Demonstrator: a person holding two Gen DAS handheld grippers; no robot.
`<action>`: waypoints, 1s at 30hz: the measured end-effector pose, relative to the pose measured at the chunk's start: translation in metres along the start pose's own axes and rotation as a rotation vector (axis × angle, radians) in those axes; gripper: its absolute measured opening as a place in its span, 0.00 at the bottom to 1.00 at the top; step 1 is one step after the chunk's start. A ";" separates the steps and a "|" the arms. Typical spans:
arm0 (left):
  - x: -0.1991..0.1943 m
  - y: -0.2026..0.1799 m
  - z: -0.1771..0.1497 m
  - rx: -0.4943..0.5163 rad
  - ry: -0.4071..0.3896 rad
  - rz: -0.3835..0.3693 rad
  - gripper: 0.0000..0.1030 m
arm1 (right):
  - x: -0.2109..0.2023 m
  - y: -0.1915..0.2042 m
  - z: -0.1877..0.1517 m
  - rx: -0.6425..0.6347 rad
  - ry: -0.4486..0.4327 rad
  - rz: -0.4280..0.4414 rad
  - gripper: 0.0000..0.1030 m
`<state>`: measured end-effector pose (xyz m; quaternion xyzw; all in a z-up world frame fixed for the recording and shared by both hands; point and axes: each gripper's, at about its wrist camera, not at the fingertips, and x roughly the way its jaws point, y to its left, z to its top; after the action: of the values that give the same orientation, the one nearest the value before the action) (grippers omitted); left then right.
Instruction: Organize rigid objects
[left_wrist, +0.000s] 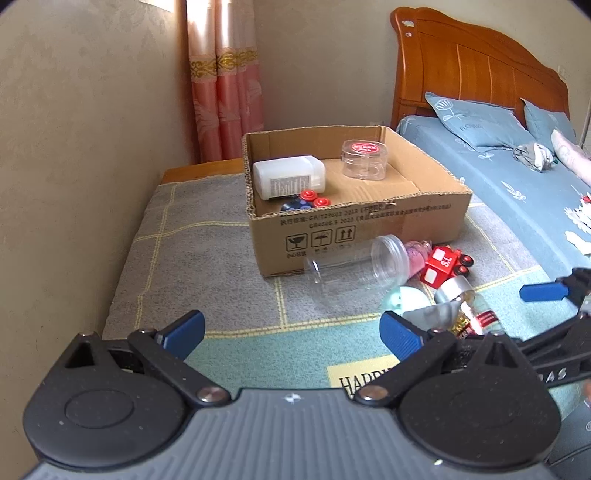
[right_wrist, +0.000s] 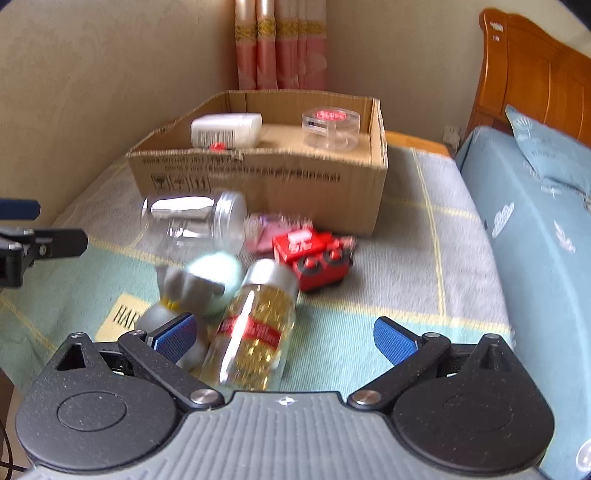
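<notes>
A cardboard box (left_wrist: 369, 236) (right_wrist: 280, 184) on the blanket holds a white bottle (left_wrist: 288, 176) (right_wrist: 225, 129), a clear round tub with a red label (left_wrist: 365, 158) (right_wrist: 330, 127) and small red-knobbed pieces (left_wrist: 312, 197). In front of it lie a clear jar (left_wrist: 354, 264) (right_wrist: 195, 221), a pink item (left_wrist: 417, 254) (right_wrist: 269, 230), a red toy truck (left_wrist: 443, 266) (right_wrist: 314, 256), a pale green and grey toy (left_wrist: 410, 301) (right_wrist: 199, 284) and a bottle of yellow capsules (left_wrist: 469, 306) (right_wrist: 255, 325). My left gripper (left_wrist: 291, 332) is open over bare blanket. My right gripper (right_wrist: 284, 336) is open, with the capsule bottle lying between its fingers.
A grey and green checked blanket (left_wrist: 207, 266) (right_wrist: 406, 266) covers the low surface. A bed with blue sheet and pillows (left_wrist: 498, 162) (right_wrist: 535, 206) lies to the right, with a wooden headboard (left_wrist: 472, 66). A beige wall runs along the left, pink curtains (left_wrist: 225, 96) behind.
</notes>
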<state>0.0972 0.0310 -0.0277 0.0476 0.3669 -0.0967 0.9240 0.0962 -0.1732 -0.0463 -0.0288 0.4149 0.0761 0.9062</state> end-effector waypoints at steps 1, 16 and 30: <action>0.000 -0.002 0.000 0.005 0.003 -0.005 0.97 | 0.001 0.002 -0.003 -0.002 0.004 -0.009 1.00; 0.016 -0.060 -0.006 0.139 0.065 -0.129 0.97 | 0.004 -0.036 -0.041 0.067 0.019 -0.084 1.00; 0.049 -0.087 -0.014 0.162 0.109 -0.103 0.98 | -0.001 -0.038 -0.053 0.025 -0.038 -0.063 1.00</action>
<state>0.1042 -0.0590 -0.0726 0.1083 0.4097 -0.1706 0.8895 0.0617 -0.2172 -0.0804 -0.0290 0.3976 0.0430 0.9161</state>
